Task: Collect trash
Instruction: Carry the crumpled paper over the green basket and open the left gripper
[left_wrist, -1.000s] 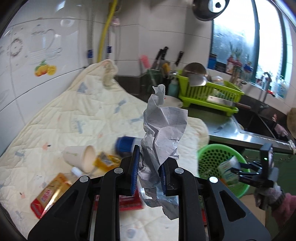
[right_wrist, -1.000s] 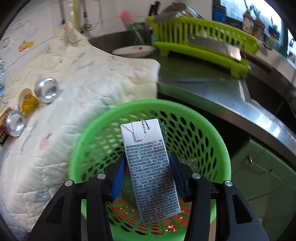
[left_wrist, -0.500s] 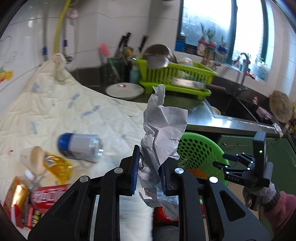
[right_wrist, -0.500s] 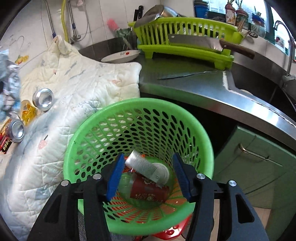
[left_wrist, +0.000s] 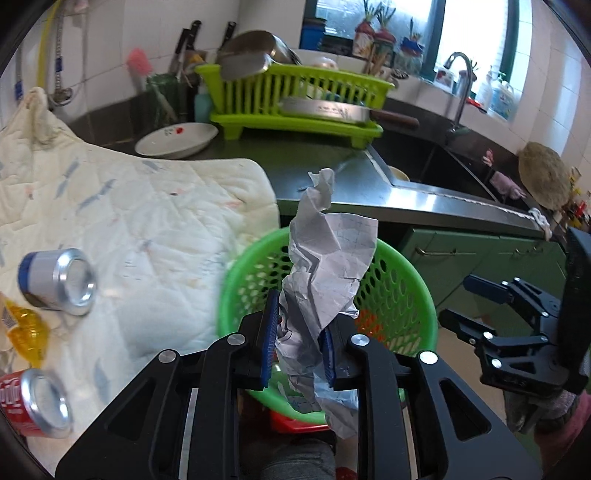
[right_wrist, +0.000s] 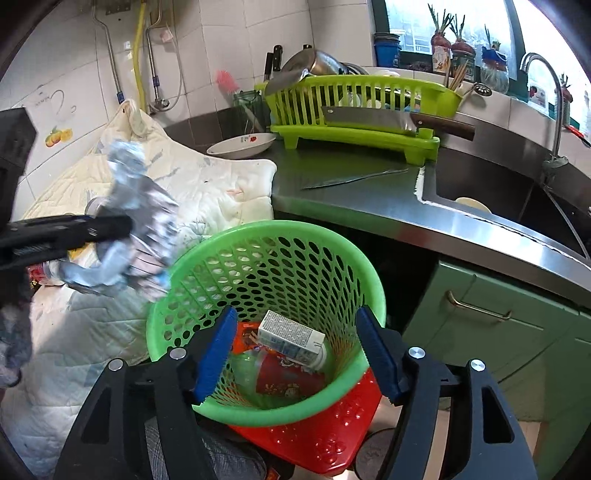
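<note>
My left gripper (left_wrist: 299, 321) grips a crumpled sheet of paper (left_wrist: 325, 266) just above the near rim of a green mesh basket (left_wrist: 406, 280). Its jaws are starting to open, and the pads still touch the paper. The right wrist view shows that paper (right_wrist: 140, 221) blurred at the basket's left rim (right_wrist: 266, 229). My right gripper (right_wrist: 297, 314) hovers over the basket's mouth with its jaws opening and nothing between them. A small drink carton (right_wrist: 291, 334) lies at the bottom among other trash. The right gripper (left_wrist: 454, 297) also shows right of the basket.
A blue-and-silver can (left_wrist: 55, 280), a red can (left_wrist: 33, 398) and a yellow wrapper (left_wrist: 26, 332) lie on a quilted cloth (left_wrist: 147, 221) left of the basket. Behind are a steel counter with a knife (right_wrist: 354, 177), a plate (right_wrist: 242, 144), a green dish rack (right_wrist: 354, 110) and a sink (right_wrist: 498, 192).
My left gripper carried the paper rightwards from over the cloth to the basket. My right gripper let go of the carton, which dropped into the basket, and its jaws widened.
</note>
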